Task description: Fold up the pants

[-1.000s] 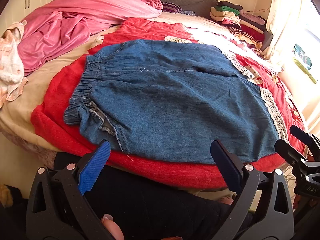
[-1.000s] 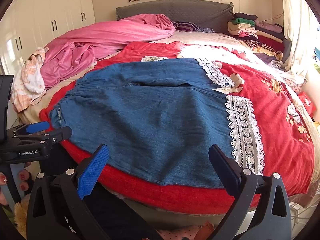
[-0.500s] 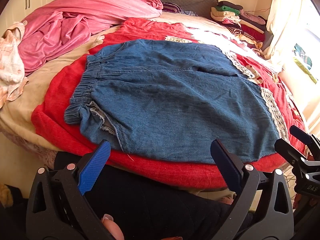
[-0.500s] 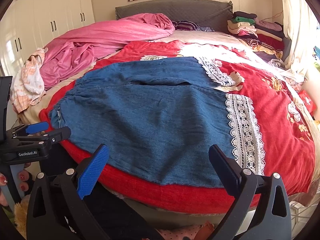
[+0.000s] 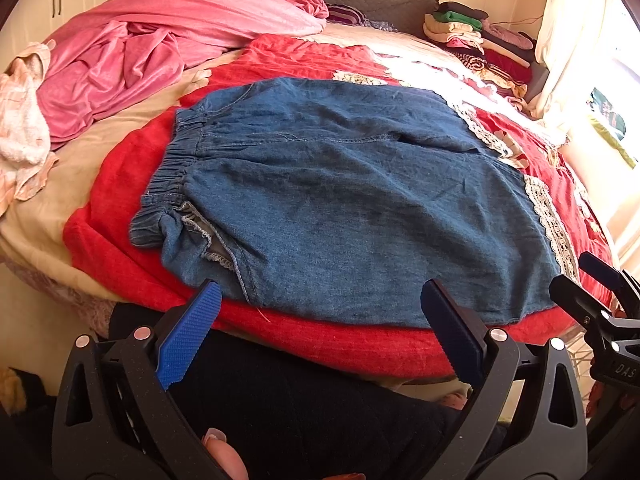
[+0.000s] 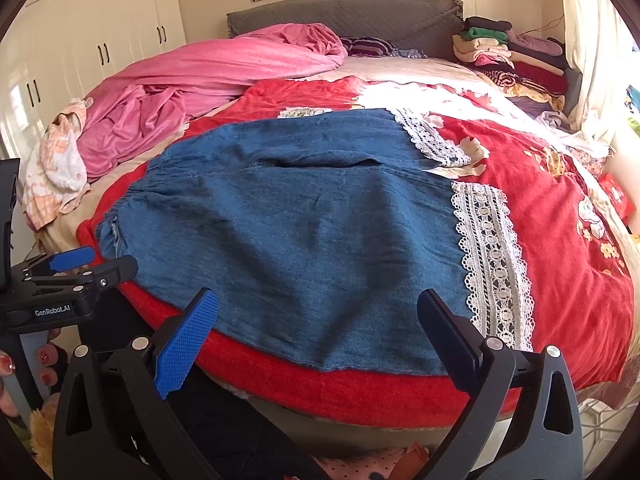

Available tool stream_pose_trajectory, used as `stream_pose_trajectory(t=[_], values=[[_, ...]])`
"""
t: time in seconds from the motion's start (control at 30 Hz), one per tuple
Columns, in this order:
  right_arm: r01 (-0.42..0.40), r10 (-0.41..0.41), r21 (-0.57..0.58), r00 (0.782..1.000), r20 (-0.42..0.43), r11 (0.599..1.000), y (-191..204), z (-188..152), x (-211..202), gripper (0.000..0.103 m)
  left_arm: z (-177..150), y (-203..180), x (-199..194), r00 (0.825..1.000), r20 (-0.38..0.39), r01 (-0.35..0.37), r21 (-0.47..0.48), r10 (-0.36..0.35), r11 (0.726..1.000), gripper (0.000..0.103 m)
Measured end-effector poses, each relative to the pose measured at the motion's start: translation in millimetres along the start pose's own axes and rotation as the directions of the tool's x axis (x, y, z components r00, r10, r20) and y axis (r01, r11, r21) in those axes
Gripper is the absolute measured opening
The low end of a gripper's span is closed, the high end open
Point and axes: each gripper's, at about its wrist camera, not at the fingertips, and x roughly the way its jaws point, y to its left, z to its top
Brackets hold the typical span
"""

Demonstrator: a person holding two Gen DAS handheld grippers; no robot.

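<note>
Blue denim pants (image 5: pixel 340 200) lie spread flat on a red blanket (image 5: pixel 108 184) on the bed, elastic waistband to the left, white lace hems to the right. They also show in the right wrist view (image 6: pixel 304 232). My left gripper (image 5: pixel 320 304) is open and empty, hovering just before the near edge of the pants by the waist side. My right gripper (image 6: pixel 316 308) is open and empty, at the near edge closer to the lace hem (image 6: pixel 492 256). Each gripper shows at the other view's edge.
A pink quilt (image 6: pixel 192 92) is bunched at the back left. A pale towel (image 6: pixel 60 164) lies at the left edge. Folded clothes (image 6: pixel 508 56) are stacked at the back right by the grey headboard (image 6: pixel 352 16). White wardrobes line the left wall.
Both grippers have shifted very slightly; the pants lie as before and both jaws stay open.
</note>
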Motion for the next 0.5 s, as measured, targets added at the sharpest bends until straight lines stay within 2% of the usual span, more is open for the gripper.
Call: stream_pose_trajectory(t=[0.5], values=[[-0.020,0.020,-0.004,1.000,-0.020,1.000,-1.5,8.4,13.9,0.099,3.7,2.3,14.2,1.000,-0.013,0.008,0.003,-0.008,1.000,0.094]])
